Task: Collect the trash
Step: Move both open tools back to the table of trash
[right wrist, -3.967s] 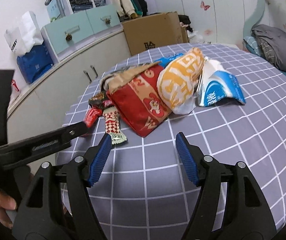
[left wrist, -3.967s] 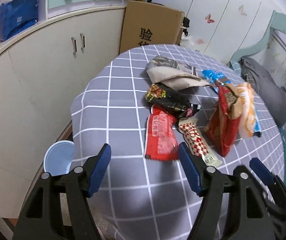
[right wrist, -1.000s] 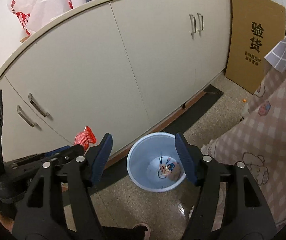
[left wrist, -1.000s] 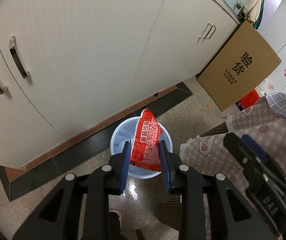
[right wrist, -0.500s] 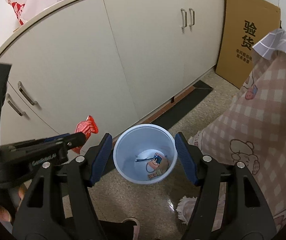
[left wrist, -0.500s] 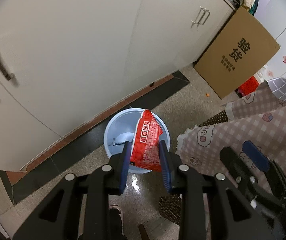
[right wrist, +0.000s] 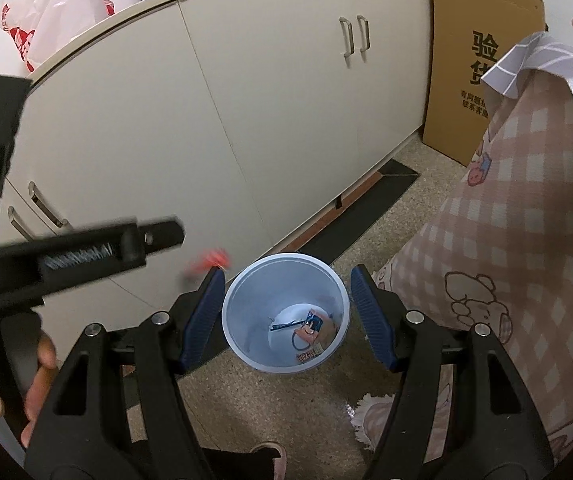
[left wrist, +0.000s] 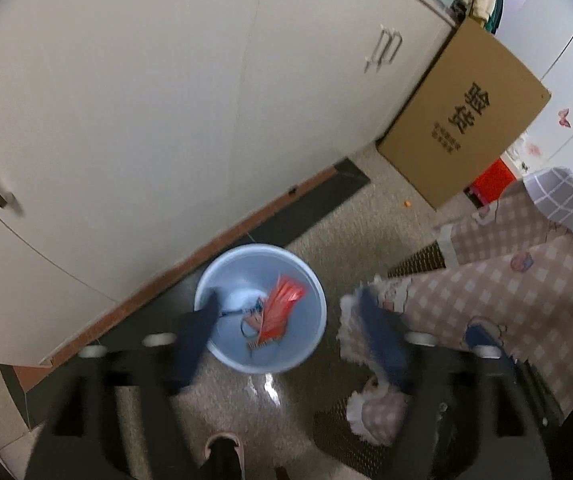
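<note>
We have just let go: our left gripper (left wrist: pixel 286 332), which half a second ago pinched the red snack wrapper (left wrist: pixel 282 310) above the pale blue bin (left wrist: pixel 318 316), now has its fingers spread wide, and the wrapper shows as a red blur within the bin's rim, over the scraps at its bottom. Our right gripper (right wrist: pixel 286 312) hangs above the bin too, fingers apart, holding nothing. We judge this piece delivered; both tools are free to return to the table for more.
</note>
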The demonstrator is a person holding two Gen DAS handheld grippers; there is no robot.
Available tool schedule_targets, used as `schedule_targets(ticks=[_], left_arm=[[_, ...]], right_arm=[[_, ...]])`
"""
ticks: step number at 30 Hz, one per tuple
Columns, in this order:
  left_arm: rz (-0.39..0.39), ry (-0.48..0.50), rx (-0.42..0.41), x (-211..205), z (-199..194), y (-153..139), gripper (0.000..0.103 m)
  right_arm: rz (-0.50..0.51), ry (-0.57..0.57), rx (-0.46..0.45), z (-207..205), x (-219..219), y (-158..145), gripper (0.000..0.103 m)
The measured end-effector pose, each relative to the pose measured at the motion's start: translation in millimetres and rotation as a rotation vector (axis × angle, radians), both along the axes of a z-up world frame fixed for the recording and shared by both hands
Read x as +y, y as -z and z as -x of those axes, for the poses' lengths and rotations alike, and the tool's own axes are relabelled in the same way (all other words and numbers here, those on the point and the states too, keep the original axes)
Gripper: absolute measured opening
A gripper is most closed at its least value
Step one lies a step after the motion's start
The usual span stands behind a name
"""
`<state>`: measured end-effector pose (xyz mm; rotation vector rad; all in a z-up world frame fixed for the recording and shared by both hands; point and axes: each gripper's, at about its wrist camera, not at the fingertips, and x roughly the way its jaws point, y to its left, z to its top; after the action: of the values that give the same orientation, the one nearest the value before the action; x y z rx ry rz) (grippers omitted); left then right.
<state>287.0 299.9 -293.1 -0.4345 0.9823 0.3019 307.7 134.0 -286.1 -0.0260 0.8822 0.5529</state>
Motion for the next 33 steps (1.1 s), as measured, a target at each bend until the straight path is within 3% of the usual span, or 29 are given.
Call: schedule_targets(ticks=[6, 17, 26, 33], left_arm=[[0.041, -0.042, 0.01, 7, 11, 0, 0.077], [-0.006, -0.107, -0.02, 14, 64, -26, 0.077], [-0.119, -0.178, -0.171, -3, 106, -106, 0.077], [-0.129, -0.135, -0.281, -43, 115, -158, 0.077]], right_arm=[[-0.002, 0.007, 0.008, 2, -4, -3, 0.065], [-0.033, -0.01, -0.017, 17, -2, -30, 0.065], [-0.122, -0.055, -0.075, 49, -8, -92, 0.065], [-0.169, 0.038, -0.178, 73, -56, -152, 0.069]])
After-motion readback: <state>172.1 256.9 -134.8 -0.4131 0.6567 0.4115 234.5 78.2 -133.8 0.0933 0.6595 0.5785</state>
